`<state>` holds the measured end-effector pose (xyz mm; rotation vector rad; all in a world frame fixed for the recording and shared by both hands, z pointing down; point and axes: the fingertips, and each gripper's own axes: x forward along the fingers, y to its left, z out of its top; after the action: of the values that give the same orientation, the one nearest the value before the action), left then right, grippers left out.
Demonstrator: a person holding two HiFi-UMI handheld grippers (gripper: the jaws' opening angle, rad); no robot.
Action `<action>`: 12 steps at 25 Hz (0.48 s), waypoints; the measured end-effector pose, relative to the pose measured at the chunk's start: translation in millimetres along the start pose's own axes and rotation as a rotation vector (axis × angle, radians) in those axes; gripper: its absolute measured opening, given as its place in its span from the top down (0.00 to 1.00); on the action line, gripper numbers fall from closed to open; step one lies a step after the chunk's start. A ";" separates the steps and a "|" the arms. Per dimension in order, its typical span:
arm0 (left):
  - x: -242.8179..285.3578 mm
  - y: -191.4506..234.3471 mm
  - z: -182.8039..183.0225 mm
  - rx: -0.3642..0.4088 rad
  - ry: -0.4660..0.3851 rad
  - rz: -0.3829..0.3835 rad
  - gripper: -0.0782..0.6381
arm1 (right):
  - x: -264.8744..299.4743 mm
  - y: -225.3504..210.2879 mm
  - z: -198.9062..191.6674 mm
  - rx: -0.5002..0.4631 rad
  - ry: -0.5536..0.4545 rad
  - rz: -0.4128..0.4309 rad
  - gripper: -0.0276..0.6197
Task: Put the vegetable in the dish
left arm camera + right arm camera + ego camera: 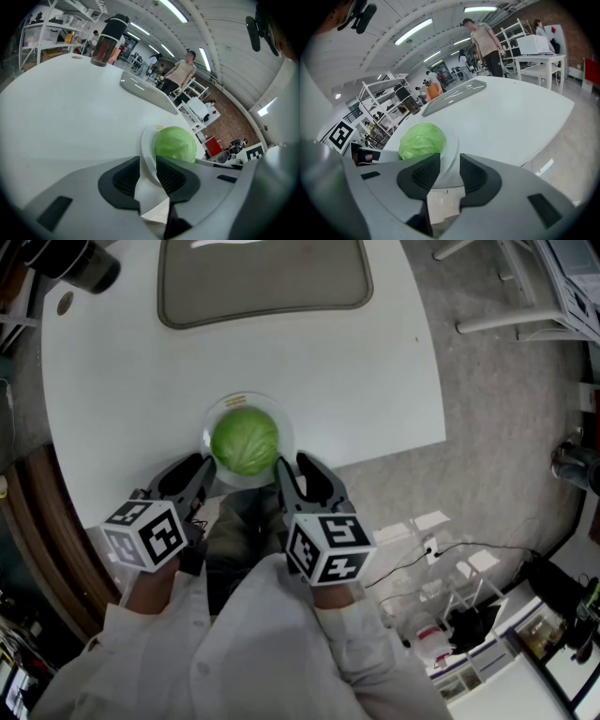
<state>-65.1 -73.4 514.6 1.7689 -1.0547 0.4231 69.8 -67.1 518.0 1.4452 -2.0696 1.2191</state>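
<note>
A green cabbage [245, 440] sits in a shallow white dish [217, 414] at the near edge of the white table [356, 381]. My left gripper [208, 468] is at the dish's near-left rim. In the left gripper view the rim [146, 145] runs between the dark pads [124, 178], which pinch it, with the cabbage [175, 144] just beyond. My right gripper [292, 465] is at the near-right rim. In the right gripper view its jaws [450, 171] straddle the rim [451, 150] with a gap at each side, beside the cabbage [422, 139].
A grey mat [262, 282] lies at the table's far side and a dark bottle [105, 44] stands at the far left corner. The table's edge is right under the dish. White stands and cables [441, 559] cover the floor to the right. People [180, 70] stand beyond the table.
</note>
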 end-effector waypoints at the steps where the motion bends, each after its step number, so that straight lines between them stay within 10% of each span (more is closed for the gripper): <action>1: 0.3 -0.1 -0.1 -0.001 0.003 0.001 0.76 | 0.1 0.0 -0.1 0.000 0.000 0.000 0.78; 12: 0.6 -1.2 -0.3 -0.009 0.025 0.003 0.76 | 2.3 3.9 -0.4 0.018 0.008 0.013 0.78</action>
<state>-63.7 -73.2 514.5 1.7504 -1.0402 0.4409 65.4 -67.7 518.0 1.4348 -2.0707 1.2494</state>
